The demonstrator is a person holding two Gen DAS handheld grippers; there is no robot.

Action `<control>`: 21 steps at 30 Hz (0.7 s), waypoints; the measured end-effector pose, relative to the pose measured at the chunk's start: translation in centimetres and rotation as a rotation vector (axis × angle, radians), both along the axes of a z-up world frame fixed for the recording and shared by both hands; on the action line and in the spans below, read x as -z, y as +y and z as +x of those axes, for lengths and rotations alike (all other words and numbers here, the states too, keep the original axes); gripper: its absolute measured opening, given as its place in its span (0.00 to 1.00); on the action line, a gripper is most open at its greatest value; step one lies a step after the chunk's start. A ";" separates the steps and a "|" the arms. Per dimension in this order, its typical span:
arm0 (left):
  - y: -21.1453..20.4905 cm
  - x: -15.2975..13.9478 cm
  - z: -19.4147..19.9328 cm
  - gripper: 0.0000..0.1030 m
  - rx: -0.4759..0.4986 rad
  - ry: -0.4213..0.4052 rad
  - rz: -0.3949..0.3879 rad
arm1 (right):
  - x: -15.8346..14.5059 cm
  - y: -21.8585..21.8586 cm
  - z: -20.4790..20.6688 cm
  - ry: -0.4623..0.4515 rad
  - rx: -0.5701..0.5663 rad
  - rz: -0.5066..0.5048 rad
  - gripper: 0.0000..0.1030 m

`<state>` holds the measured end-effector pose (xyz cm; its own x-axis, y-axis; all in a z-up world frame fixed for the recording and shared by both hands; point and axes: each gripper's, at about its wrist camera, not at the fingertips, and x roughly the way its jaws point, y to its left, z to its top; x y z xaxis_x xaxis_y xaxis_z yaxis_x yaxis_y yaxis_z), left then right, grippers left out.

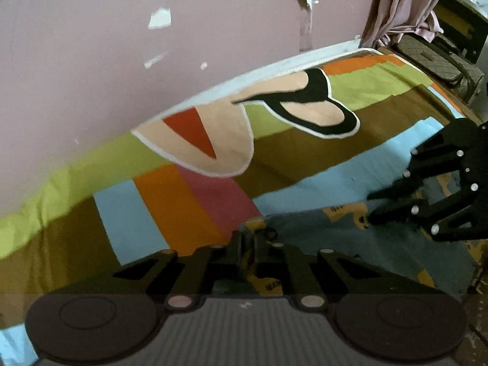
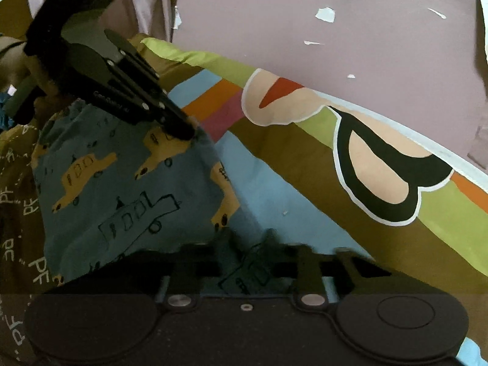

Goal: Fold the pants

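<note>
Left gripper: jaws clamped on a corner of the pants, bottom centre of its view. Right gripper: jaws pinching the same fabric's edge at the bottom centre of its own view. Pants are blue with a yellow car print, draped lower left in the right wrist view, held up between both grippers over the striped bedsheet. Pink wall fills the top. Progress: looks mid-fold, edge lifted, not laid down; further folds likely remain.

wall: mauve, paint peeling | bed sheet: colourful stripes | curtain: mauve
</note>
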<state>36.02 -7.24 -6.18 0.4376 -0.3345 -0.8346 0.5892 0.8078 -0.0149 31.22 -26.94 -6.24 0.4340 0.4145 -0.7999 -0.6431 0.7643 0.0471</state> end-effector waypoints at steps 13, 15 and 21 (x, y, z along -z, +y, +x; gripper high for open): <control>-1.7 -0.1 -1.7 0.58 -0.078 -0.129 0.102 | -1.4 -1.5 -1.0 -0.119 0.123 -0.123 0.67; -1.8 -1.2 -3.2 0.69 -0.065 -0.191 0.094 | -2.1 -2.5 -2.6 -0.171 0.123 -0.139 0.78; -2.7 -1.4 -8.6 0.83 0.028 -0.231 0.073 | -2.0 -5.4 -8.3 -0.207 0.159 -0.183 0.82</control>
<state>27.46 -9.94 -4.75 0.6108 -0.2918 -0.7361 0.5924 0.7852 0.1804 22.90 -32.36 -4.25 0.6427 0.1862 -0.7431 -0.4970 0.8396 -0.2194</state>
